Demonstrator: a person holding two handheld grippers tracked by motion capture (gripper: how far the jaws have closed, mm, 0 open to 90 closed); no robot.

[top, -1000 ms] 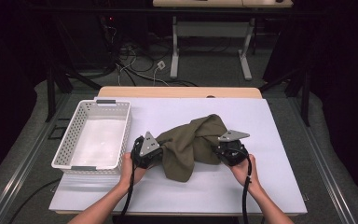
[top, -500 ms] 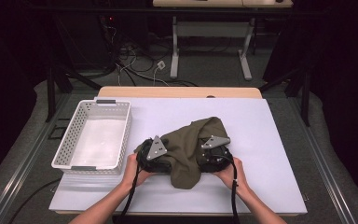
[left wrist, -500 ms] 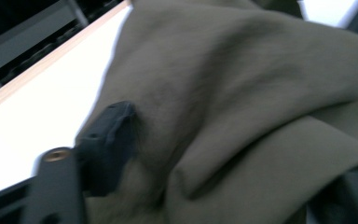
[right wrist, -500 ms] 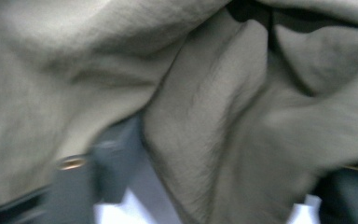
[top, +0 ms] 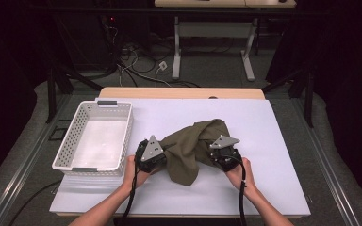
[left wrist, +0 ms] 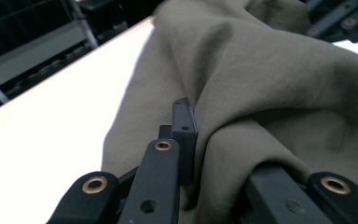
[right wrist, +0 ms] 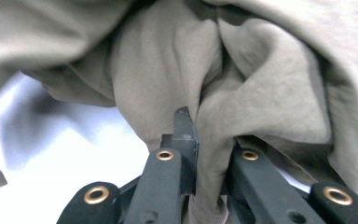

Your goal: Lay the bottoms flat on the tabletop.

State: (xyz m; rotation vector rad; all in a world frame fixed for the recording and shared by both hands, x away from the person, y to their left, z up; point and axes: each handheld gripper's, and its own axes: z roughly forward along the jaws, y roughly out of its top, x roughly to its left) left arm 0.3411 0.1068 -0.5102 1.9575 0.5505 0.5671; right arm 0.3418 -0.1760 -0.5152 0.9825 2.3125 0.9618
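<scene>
An olive-green cloth (top: pixel 191 148) lies bunched on the white table top (top: pixel 264 136), between my two grippers. My left gripper (top: pixel 165 151) is at the cloth's left edge. In the left gripper view its jaws (left wrist: pixel 193 126) have just been closing and now pinch a fold of the cloth (left wrist: pixel 261 93). My right gripper (top: pixel 208 150) is at the cloth's right side. In the right gripper view its jaws (right wrist: pixel 194 128) have also just closed, with a pleat of the cloth (right wrist: pixel 168 70) squeezed between them. The cloth hides both grippers' right-hand pads.
A white perforated basket (top: pixel 63 155) stands at the left of the table top, close to my left hand. Bare white table lies to the right and in front of the cloth. Beyond the far edge are cables and desk legs on the floor.
The right gripper has shifted a little to the left, into the cloth. The cloth is bunched more tightly between the two grippers than a second ago.
</scene>
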